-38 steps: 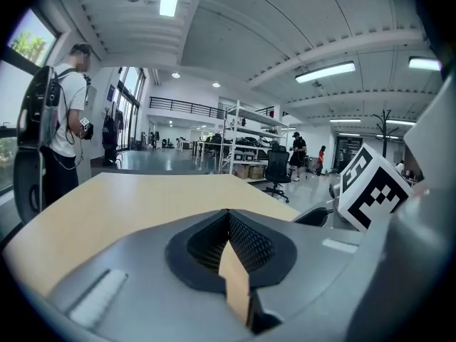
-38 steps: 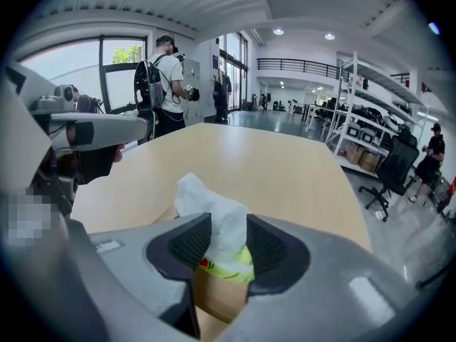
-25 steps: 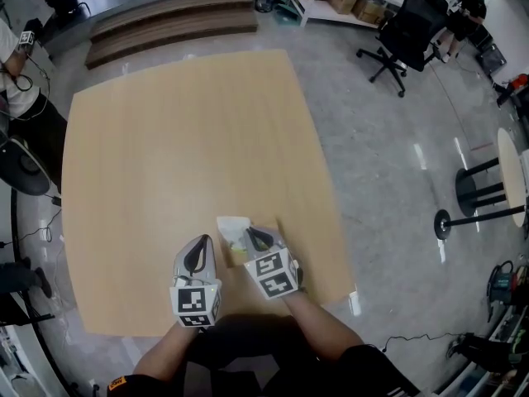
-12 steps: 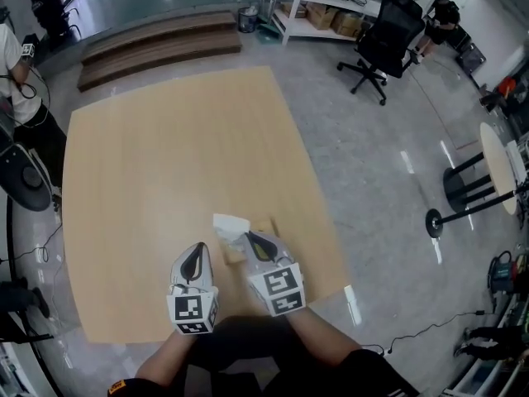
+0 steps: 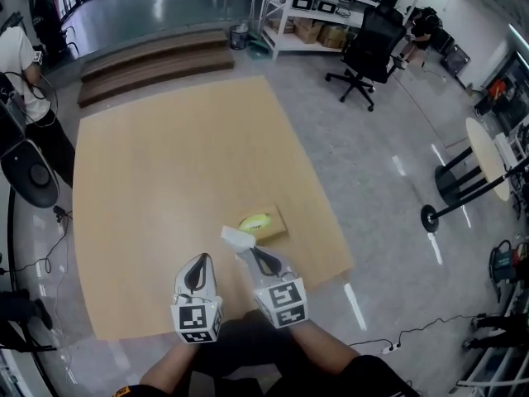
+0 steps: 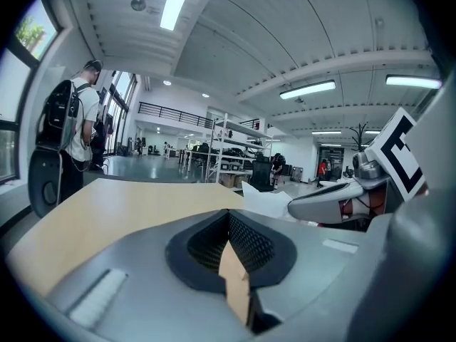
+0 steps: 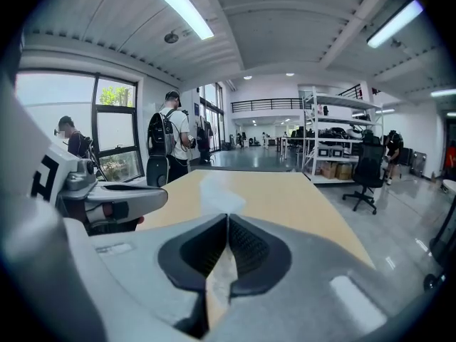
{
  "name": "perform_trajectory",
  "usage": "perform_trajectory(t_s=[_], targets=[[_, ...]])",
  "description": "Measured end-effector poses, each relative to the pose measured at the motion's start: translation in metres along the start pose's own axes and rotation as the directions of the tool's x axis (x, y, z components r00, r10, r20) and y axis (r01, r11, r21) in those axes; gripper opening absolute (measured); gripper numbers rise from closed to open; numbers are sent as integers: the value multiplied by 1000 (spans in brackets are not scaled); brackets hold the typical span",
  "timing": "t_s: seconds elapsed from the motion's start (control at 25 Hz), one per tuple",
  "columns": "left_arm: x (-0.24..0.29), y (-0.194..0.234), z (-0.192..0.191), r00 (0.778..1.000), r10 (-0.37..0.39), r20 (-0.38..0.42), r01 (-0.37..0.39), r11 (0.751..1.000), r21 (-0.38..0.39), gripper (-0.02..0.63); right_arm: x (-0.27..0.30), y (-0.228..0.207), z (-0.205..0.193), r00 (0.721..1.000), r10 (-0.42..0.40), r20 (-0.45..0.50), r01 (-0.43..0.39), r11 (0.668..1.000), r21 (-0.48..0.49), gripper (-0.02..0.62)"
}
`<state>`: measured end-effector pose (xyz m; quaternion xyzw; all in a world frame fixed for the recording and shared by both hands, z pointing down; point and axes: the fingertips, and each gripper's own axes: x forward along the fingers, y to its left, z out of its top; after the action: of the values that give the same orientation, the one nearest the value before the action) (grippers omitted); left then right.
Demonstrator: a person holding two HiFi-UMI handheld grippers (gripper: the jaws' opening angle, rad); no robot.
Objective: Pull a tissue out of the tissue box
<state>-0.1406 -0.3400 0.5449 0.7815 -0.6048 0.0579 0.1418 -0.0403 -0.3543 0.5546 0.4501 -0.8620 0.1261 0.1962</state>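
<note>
Pinches the white tissue (image 5: 236, 237) in the right gripper (image 5: 253, 253), jaws pressed onto it; holds the left gripper (image 5: 200, 260) alongside, jaws pressed together, empty; tissue box (image 5: 266, 225) just beyond the right gripper's tips, on the table (image 5: 165, 164)

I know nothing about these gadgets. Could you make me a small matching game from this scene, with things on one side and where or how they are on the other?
Things:
1. tissue
2. tissue box
3. left tongs
4. office chair

Place or state:
A. shut, with nothing between them
B. on the floor, past the far corner of the table
C. pinched in the right tongs
D. lying on the table, just ahead of the tongs

Pairs: 1-C, 2-D, 3-A, 4-B
</note>
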Motion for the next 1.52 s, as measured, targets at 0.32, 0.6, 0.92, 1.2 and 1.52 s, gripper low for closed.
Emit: perform_trajectory(t_s=[0.32,0.6,0.92,1.2,1.52], targets=[[-69,-11,-29,998,-63,7,63,998,9,18,-51,48,-32,998,-57,5,57,998,28,0],[-107,-19,-34,998,-58,4,58,998,-7,18,-87,73,-41,999,-51,-14,52,998,33,0],[-139,-35,-55,999,-42,0,42,999,-32,18,-126,75,-45,997,-78,-10,78,997,22,0],[-154,-62,-78,999,-41,3,41,999,-10,18,-157,71,-73,997,-75,0,75,997,22,-1],[-187,-131,-73,999,-3,50,3,1000,-6,18,-223,52,-93,997,-34,64,34,999,10,-1]])
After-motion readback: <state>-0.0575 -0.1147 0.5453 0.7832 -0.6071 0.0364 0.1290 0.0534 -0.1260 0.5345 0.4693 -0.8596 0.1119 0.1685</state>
